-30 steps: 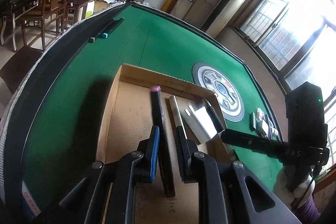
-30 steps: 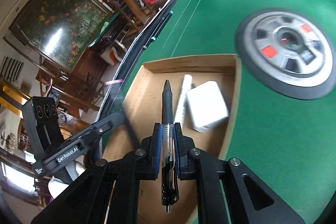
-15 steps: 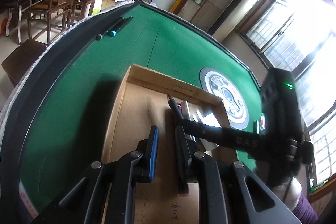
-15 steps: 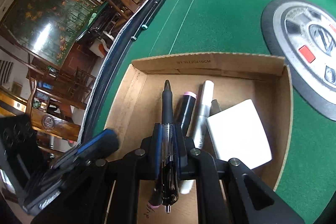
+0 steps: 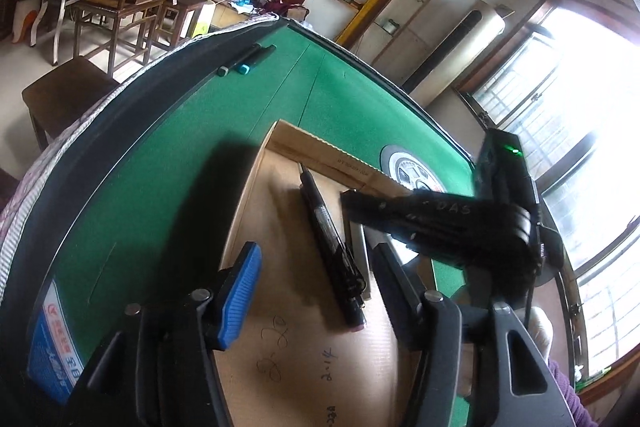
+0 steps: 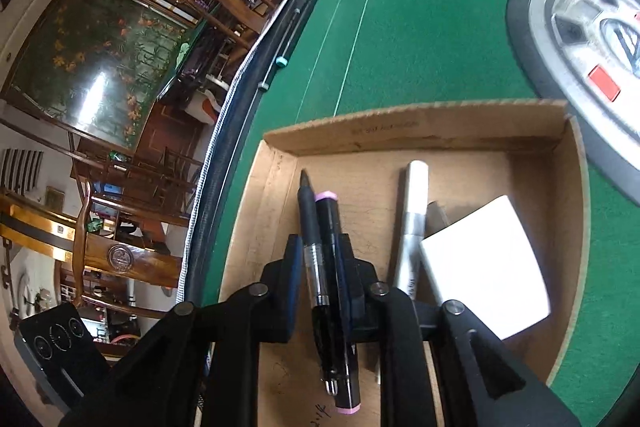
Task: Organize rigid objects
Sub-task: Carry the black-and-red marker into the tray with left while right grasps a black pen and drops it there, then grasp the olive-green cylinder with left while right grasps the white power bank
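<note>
A cardboard box (image 6: 420, 131) sits on the green table (image 6: 420, 27). In it lie a black pen (image 6: 314, 239), a black marker with pink ends (image 6: 332, 223), a silver-white marker (image 6: 412, 219) and a white charger block (image 6: 484, 263). My right gripper (image 6: 320, 251) is open, its jaws wide on either side of the pen and the pink marker lying on the box floor. My left gripper (image 5: 316, 267) is open and empty above the box (image 5: 276, 207). The pen (image 5: 324, 223) also shows in the left wrist view. The right gripper (image 5: 420, 223) reaches in from the right there.
Two dark markers with teal caps (image 5: 246, 61) lie near the table's far left rim, also in the right wrist view (image 6: 294, 27). A round grey centre panel (image 6: 580, 43) is set into the table right of the box. Chairs and furniture stand beyond the table edge.
My right gripper lowered into the box and opened, letting the black pen down beside the pink-ended marker. My left gripper pulled back and stayed open.
</note>
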A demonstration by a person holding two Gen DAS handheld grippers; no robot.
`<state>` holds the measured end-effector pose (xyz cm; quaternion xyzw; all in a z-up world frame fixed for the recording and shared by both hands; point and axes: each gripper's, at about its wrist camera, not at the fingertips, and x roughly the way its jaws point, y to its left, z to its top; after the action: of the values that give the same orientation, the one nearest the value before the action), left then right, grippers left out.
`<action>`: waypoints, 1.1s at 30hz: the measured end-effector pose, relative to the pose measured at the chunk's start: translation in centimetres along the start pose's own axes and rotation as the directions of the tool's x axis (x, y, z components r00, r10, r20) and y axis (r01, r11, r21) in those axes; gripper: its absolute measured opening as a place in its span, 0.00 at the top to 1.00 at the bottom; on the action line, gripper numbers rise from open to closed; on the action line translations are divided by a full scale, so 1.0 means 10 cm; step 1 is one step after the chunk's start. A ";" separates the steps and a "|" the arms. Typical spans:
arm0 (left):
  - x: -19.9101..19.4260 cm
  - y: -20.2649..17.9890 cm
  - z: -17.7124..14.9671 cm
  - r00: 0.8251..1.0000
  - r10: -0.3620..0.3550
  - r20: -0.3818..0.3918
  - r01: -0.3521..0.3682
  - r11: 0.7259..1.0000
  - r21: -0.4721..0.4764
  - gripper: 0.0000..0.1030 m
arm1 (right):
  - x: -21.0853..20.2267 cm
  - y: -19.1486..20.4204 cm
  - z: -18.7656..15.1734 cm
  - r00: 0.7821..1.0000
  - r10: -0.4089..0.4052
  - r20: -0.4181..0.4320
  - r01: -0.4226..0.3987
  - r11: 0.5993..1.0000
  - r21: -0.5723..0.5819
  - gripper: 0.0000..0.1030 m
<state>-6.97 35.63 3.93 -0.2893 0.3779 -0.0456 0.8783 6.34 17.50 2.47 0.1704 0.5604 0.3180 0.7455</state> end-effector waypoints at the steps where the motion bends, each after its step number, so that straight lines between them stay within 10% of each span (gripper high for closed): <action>1: 0.00 0.01 -0.01 1.000 0.004 0.001 -0.004 1.000 -0.007 0.38 | -0.04 0.00 0.01 1.000 -0.009 0.012 0.009 1.000 -0.007 0.79; 12: -0.21 -0.01 -0.17 0.999 0.022 0.031 -0.021 1.000 -0.021 0.32 | -0.15 0.06 -0.09 1.000 0.001 -0.012 -0.002 0.997 -0.071 0.75; 22: -0.25 -0.39 -0.41 0.982 0.144 0.121 -0.149 0.988 0.033 0.24 | -1.18 -0.40 -0.39 0.976 -0.112 0.189 0.142 0.978 -0.153 0.55; 26: 0.05 -0.67 -0.51 0.990 0.137 0.033 -0.141 0.978 0.153 0.24 | -1.78 -0.99 -0.50 0.935 -0.194 0.296 0.216 0.976 -0.042 0.54; 33: 0.54 -0.85 -0.58 0.970 0.208 -0.124 -0.171 0.951 0.256 0.58 | -2.42 -1.73 -0.74 0.888 -0.256 0.382 0.232 0.967 0.110 0.51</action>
<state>-5.98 24.17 1.92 -0.1374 0.4601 -0.0286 0.8767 0.13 -12.12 7.20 0.1817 0.4257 0.1639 0.8711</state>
